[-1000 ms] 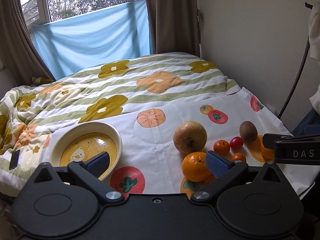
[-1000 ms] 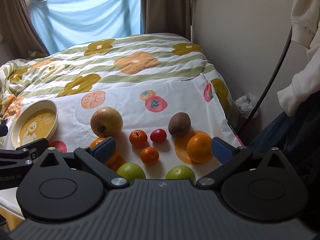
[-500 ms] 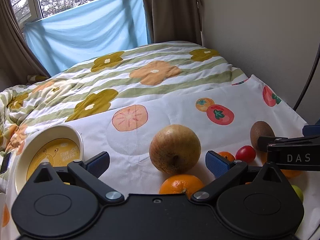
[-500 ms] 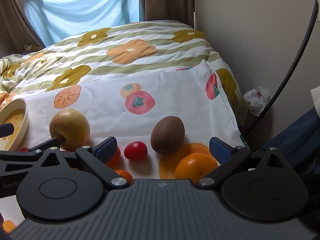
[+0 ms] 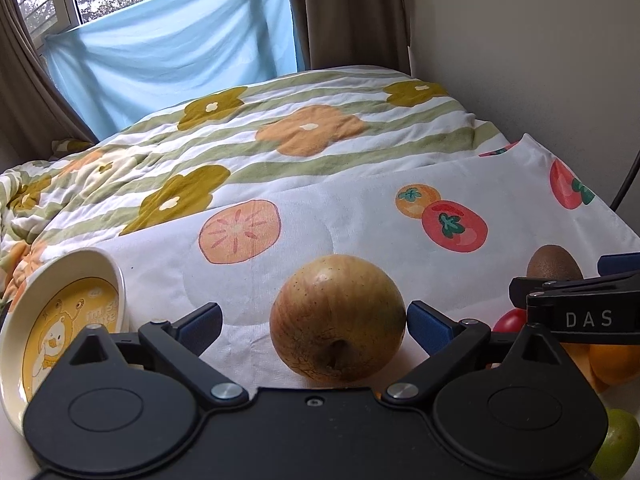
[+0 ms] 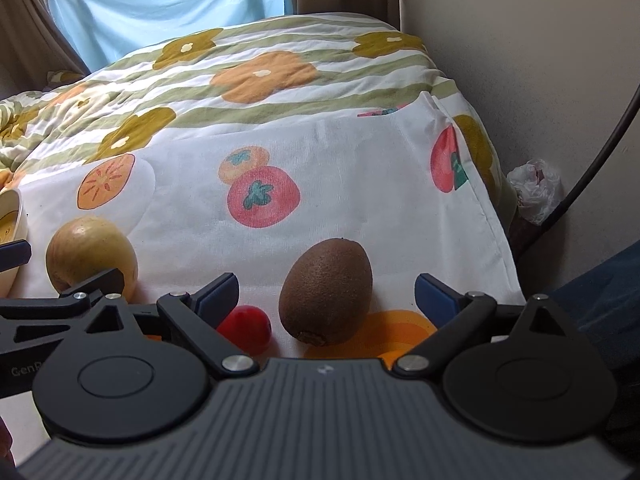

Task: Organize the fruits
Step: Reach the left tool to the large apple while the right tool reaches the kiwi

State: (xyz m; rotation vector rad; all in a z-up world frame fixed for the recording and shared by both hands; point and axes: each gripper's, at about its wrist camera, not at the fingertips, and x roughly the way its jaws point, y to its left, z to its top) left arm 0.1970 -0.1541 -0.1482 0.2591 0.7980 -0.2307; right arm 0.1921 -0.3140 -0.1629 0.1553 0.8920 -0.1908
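A large yellow-brown pear (image 5: 338, 316) lies on the fruit-print cloth (image 5: 360, 220), between the blue pads of my open left gripper (image 5: 316, 320); its right pad nearly touches the fruit. A brown kiwi (image 6: 326, 298) sits between the spread fingers of my open right gripper (image 6: 326, 296), with gaps on both sides. A small red tomato (image 6: 246, 326) lies by the right gripper's left finger. The yellow duck bowl (image 5: 60, 320) stands at the left. An orange (image 5: 612, 362) and a green fruit (image 5: 616, 444) show at the right edge.
The cloth lies on a bed with a striped flower quilt (image 5: 240, 140). A beige wall (image 5: 540, 60) runs along the right, with a dark cable (image 6: 592, 160) and a plastic bag (image 6: 534, 188) beside the bed. Curtains and a blue sheet (image 5: 172, 52) hang behind.
Both grippers have moved forward and lower towards the fruit. The pear now lies between the left fingers and the kiwi between the right ones. Both stay open.
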